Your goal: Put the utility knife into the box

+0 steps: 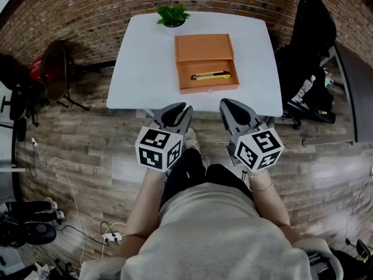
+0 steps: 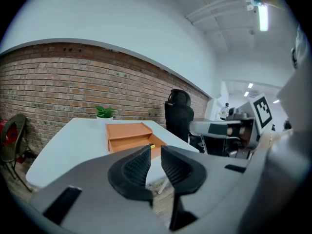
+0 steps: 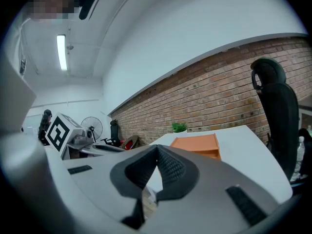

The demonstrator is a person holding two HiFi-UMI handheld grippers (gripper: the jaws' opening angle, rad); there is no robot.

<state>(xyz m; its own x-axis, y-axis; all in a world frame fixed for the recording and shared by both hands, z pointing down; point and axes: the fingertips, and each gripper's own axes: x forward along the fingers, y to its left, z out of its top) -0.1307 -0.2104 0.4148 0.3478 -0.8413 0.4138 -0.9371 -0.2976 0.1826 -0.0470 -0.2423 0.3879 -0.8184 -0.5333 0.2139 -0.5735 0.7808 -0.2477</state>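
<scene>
A yellow and black utility knife (image 1: 210,75) lies inside the open orange box (image 1: 208,87) on the white table (image 1: 145,57). Both grippers hang side by side in front of the table's near edge, over the wooden floor and apart from the box. My left gripper (image 1: 183,106) has a narrow gap between its jaws with nothing in it. In the left gripper view (image 2: 155,152) the box (image 2: 127,130) and a yellow tip of the knife (image 2: 152,146) show beyond the jaws. My right gripper (image 1: 224,102) is shut and empty; in the right gripper view (image 3: 157,150) its tips meet, with the box (image 3: 197,143) ahead.
A small potted plant (image 1: 172,15) stands at the table's far edge against the brick wall. A black office chair (image 1: 312,34) with bags is to the right of the table, and a dark round chair (image 1: 55,69) to the left. Cables lie on the floor at the left.
</scene>
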